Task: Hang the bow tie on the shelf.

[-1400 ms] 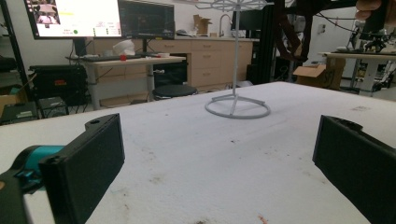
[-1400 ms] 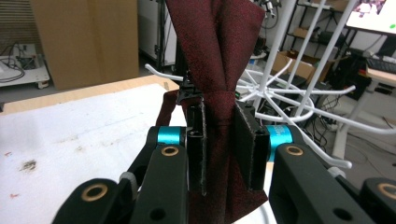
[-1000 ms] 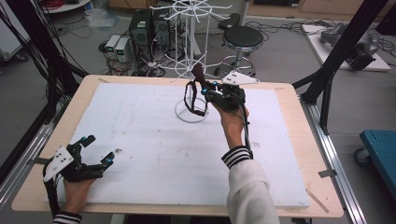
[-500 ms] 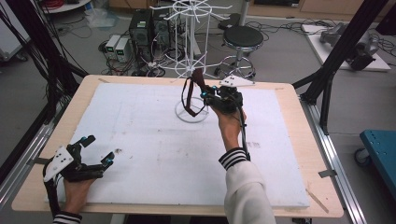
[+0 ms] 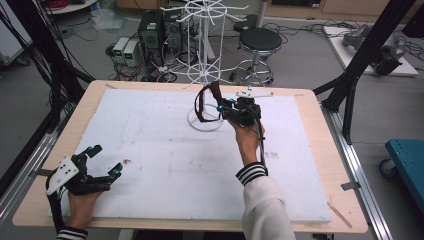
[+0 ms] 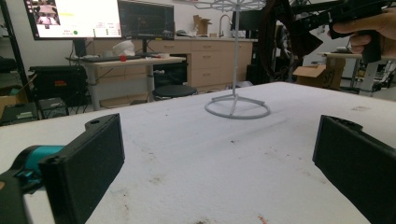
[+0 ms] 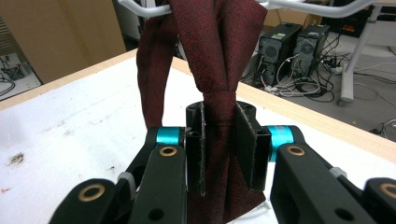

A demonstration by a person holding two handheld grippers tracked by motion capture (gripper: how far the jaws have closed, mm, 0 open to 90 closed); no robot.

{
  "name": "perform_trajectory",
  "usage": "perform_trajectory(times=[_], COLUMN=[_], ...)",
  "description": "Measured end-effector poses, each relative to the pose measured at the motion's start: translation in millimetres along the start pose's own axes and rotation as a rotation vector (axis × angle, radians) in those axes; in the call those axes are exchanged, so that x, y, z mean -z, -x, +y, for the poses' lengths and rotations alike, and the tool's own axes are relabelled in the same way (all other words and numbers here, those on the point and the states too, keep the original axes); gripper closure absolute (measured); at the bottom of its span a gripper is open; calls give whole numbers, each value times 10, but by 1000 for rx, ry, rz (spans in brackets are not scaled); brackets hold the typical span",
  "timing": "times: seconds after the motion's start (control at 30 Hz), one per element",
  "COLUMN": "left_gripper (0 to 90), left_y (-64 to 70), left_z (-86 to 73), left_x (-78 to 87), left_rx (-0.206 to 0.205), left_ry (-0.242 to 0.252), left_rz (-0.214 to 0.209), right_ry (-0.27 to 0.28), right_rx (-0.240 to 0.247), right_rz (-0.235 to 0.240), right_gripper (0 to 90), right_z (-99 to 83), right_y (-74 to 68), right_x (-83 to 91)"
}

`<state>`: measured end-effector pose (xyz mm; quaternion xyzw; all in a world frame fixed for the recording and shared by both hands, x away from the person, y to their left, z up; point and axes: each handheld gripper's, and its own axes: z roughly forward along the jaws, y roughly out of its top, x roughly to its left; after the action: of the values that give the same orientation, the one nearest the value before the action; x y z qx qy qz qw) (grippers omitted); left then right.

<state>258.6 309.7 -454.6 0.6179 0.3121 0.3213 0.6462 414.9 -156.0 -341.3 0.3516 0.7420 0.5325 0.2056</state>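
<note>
— Hanging the tie (image 7: 212, 56) on the white rack (image 5: 206, 75) is taken to be the step in hand. How is the tie held?

— It is pinched between the closed jaws of the right gripper (image 7: 219, 144), with the dark red cloth bunched between the pads. In the high view the right gripper (image 5: 227, 109) is raised near the far edge of the tabletop (image 5: 150, 150), just beside the rack's pole, and the tie (image 5: 202, 102) hangs as a loop from it.

— Is the tie already on an arm of the rack?

— In the right gripper view the cloth rises to a white wire arm (image 7: 299, 5) at the top, and appears to be draped over it, though whether it is seated cannot be told.

— What should be minded?

— The grip is best kept closed until the loop is seen to lie fully over the arm, past its upturned tip. A slow, level move is advised, since the rack looks light and could be tipped or spun if the cloth is dragged sideways. Release is best done with the cloth slack, so that nothing is pulled off again.

— And the other hand?

— The left gripper (image 5: 100, 167) is rested near the tabletop's near left corner, well apart from the rack, its jaws wide open and empty. It could be brought to steady the rack's ring base (image 6: 237, 108) if the rack is seen to wobble.
</note>
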Motion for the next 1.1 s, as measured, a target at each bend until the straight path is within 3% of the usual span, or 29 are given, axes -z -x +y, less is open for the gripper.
perform_trajectory(times=[0.23,0.3,0.37,0.4,0.43,0.47,0.6,0.77,0.93,1.1], left_gripper=[25,26,25,26,26,25,25,26,26,26], left_y=[-1,-1,-1,-1,-1,-2,-1,-2,-2,-6], left_z=[0,0,0,-1,0,0,0,0,0,0], left_x=[-1,-2,-2,-2,-2,-2,-1,0,1,-2], left_rx=[1,2,3,3,4,4,3,4,6,3], left_ry=[0,1,1,2,2,2,2,2,1,-2], left_rz=[0,1,1,1,1,1,1,1,2,3], right_ry=[-3,0,7,-4,-11,-2,47,75,113,149], right_rx=[12,16,12,20,36,51,85,87,97,132], right_rz=[12,26,19,-2,-36,-57,-42,-41,-58,-71], right_gripper=[708,519,197,60,3,6,6,6,7,7], right_z=[-34,-38,-48,-52,-55,-64,-73,-83,-178,-405], right_y=[3,-7,-43,-69,-100,-125,-159,-115,-69,-25], right_x=[-3,-20,-51,-66,-72,-61,49,268,615,1023])
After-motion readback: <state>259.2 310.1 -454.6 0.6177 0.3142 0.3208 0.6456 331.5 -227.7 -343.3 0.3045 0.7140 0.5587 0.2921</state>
